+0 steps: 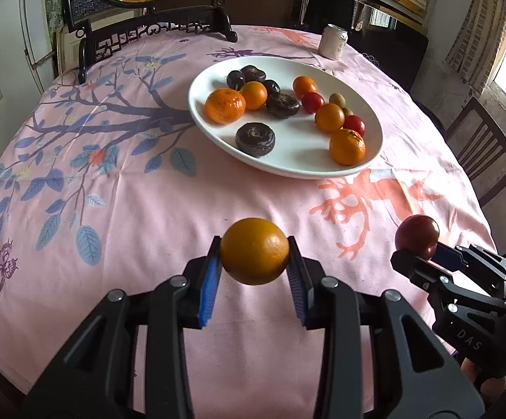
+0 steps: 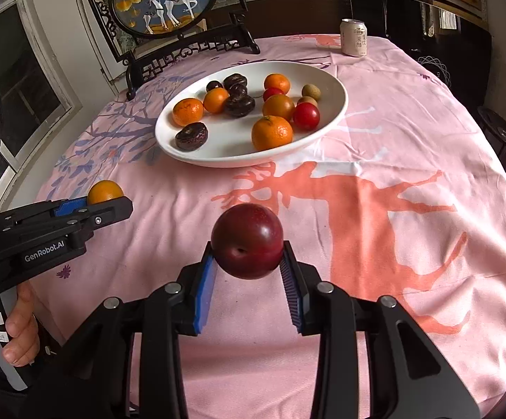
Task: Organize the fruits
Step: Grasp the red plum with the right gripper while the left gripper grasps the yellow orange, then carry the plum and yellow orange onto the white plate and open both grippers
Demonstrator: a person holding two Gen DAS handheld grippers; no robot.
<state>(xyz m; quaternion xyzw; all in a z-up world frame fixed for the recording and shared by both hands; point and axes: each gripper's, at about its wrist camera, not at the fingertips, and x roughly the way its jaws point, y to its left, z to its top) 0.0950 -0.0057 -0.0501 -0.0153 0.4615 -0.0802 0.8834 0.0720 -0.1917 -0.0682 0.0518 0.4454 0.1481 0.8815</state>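
Observation:
My left gripper (image 1: 255,253) is shut on an orange (image 1: 255,250) and holds it above the pink tablecloth, short of the plate. My right gripper (image 2: 247,244) is shut on a dark red plum (image 2: 247,241), also above the cloth. Each gripper shows in the other's view: the right one with the plum (image 1: 417,237) at lower right, the left one with the orange (image 2: 105,191) at left. A white oval plate (image 1: 218,132) (image 2: 337,104) farther back holds several oranges, dark flat fruits, small red fruits and small brown ones.
A drink can (image 1: 334,42) (image 2: 353,37) stands at the far side of the table. A dark framed round deer screen (image 2: 164,0) stands behind the plate. A wooden chair (image 1: 483,153) is at the right edge.

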